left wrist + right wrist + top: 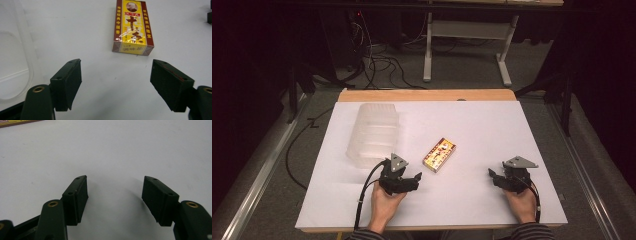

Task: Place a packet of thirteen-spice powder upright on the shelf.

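Both tongs stand open with nothing between their jaws. Left gripper [412, 178] sits at the near left of the white table [492, 125], held in the person's left hand [384, 202]; its jaws are spread wide and point right and slightly far, toward a small yellow and red box [440, 154] that lies flat near the middle of the surface, apart from the jaws. In the left gripper view the box [132, 27] lies beyond the gap between the jaws, its long side running away from the camera, printed with red characters and wrapped in clear film. Right gripper [493, 176] sits at the near right, held in the right hand [522, 202]; its jaws point left, well apart from the box, and the right gripper view shows them parted over bare white surface, with an edge of the box [17, 122] at the far left corner. Each gripper carries a grey three-cornered plate on top and trails a black cable toward the near edge. A clear plastic container [374, 132] lies on the far left part of the table, just beyond the left gripper. Striped sleeves show at the near edge. A wooden strip [427, 95] borders the far side of the table. Grey floor surrounds it, black cables [382, 62] lie loose beyond, and a light metal frame [467, 32] stands against a dark background.
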`<state>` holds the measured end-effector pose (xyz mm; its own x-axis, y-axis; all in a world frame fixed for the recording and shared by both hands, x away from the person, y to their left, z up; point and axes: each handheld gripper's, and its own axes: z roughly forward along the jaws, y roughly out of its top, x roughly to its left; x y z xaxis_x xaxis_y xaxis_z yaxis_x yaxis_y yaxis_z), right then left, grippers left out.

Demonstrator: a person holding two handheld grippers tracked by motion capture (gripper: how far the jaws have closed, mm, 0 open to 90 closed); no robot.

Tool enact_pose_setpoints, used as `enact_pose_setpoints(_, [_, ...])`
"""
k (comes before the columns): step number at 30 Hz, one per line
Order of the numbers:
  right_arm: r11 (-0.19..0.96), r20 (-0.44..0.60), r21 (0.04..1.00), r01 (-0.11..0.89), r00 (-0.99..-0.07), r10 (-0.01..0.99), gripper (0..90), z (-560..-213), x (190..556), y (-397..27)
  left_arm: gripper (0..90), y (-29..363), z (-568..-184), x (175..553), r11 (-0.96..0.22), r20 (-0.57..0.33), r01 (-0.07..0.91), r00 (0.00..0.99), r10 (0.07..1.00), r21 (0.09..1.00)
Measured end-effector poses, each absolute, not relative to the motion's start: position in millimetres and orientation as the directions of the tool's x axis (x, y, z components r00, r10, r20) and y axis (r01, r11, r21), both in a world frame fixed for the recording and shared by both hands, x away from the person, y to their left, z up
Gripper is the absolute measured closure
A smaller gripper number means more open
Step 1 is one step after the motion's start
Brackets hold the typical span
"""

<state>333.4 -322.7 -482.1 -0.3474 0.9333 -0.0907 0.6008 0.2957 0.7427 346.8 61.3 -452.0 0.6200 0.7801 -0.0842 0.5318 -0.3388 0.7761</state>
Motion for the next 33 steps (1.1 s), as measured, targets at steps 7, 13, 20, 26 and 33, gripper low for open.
enact_pose_setpoints(7, [0.294,-0.088,0.742,0.603,-0.347,0.934,37.8,-482,334,-323,23.2,52,-442,350,-0.386,-0.049,0.517,0.643,0.765,0.764])
enact_pose_setpoints(13, [0.295,-0.088,0.742,0.602,-0.348,0.933,37.7,-482,334,-323,22.2,43,-430,355,-0.417,-0.023,0.501,0.66,0.751,0.759])
enact_pose_setpoints(20, [0.287,-0.082,0.743,0.604,-0.344,0.935,37.5,-482,334,-323,21.5,31,-420,367,-0.437,-0.009,0.493,0.671,0.741,0.752])
enact_pose_setpoints(26, [0.29,-0.084,0.744,0.602,-0.346,0.934,37.6,-482,334,-323,20.4,21,-419,378,-0.456,-0.017,0.506,0.683,0.73,0.732])
enact_pose_setpoints(33, [0.289,-0.084,0.742,0.605,-0.344,0.935,37.6,-482,333,-323,17.1,14,-416,390,-0.477,-0.004,0.516,0.682,0.732,0.712])
